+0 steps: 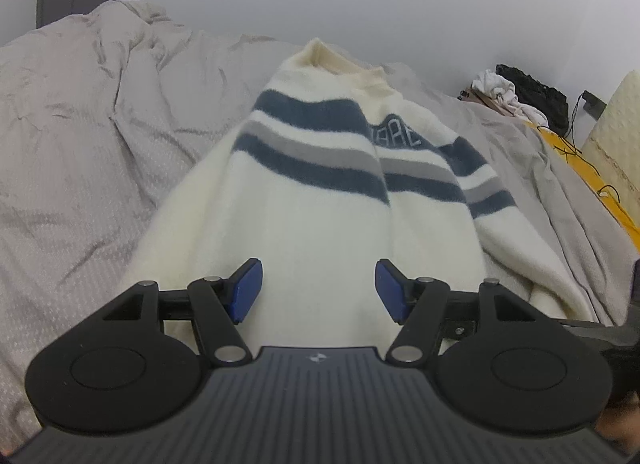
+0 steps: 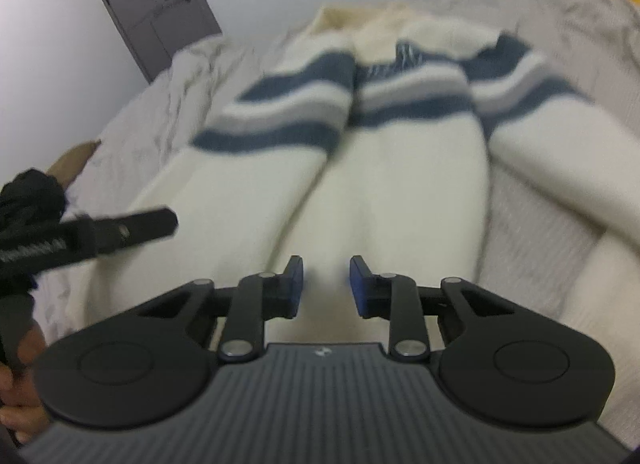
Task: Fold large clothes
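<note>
The left gripper has its blue pads spread wide with nothing between them, poised over the near hem of the sweater. The right gripper stands narrower, its pads apart with only cream knit showing in the gap beyond; whether they touch the cloth I cannot tell, since that view is blurred.

The sweater lies face up on the bed cover, collar far, hem near. Both sleeves appear already brought in: the left sleeve lies lengthwise over the body, and the right sleeve runs beside it, its end trailing off to the near right. So the lengthwise folds look mostly done. What seems left is taking the hem and carrying it toward the collar, then tidying the stray right edge.
</note>
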### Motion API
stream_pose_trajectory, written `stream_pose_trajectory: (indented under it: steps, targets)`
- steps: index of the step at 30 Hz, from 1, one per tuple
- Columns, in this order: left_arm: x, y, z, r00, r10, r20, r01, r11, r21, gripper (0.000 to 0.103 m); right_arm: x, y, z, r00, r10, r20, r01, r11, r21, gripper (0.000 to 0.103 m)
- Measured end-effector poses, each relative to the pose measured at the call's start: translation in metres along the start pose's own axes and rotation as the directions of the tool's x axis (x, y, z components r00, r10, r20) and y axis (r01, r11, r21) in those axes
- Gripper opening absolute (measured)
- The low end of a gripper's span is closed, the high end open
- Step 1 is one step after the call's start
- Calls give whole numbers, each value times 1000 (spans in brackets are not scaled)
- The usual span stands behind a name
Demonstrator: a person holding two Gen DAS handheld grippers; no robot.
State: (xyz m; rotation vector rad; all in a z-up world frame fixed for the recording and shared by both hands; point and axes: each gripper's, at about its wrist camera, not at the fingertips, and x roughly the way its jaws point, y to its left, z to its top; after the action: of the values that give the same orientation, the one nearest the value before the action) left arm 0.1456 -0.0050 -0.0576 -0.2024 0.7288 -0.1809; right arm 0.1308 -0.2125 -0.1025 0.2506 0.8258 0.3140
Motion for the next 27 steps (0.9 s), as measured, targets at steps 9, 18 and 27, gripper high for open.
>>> stream_pose_trajectory:
  steps: [9, 18, 27]
  targets:
    - [17, -41, -25, 996, 26, -80, -7, 973, 229, 68, 1, -17, -1, 999, 30, -20, -28, 995, 96, 29]
    - [45, -74, -57, 973, 228, -32, -190, 874, 448, 61, -6, -26, 0, 1000, 25, 4, -26, 990, 140, 29]
    - [38, -62, -46, 943, 320, 96, -330, 848, 415, 12, -9, -26, -4, 1000, 15, 12, -17, 988, 154, 29]
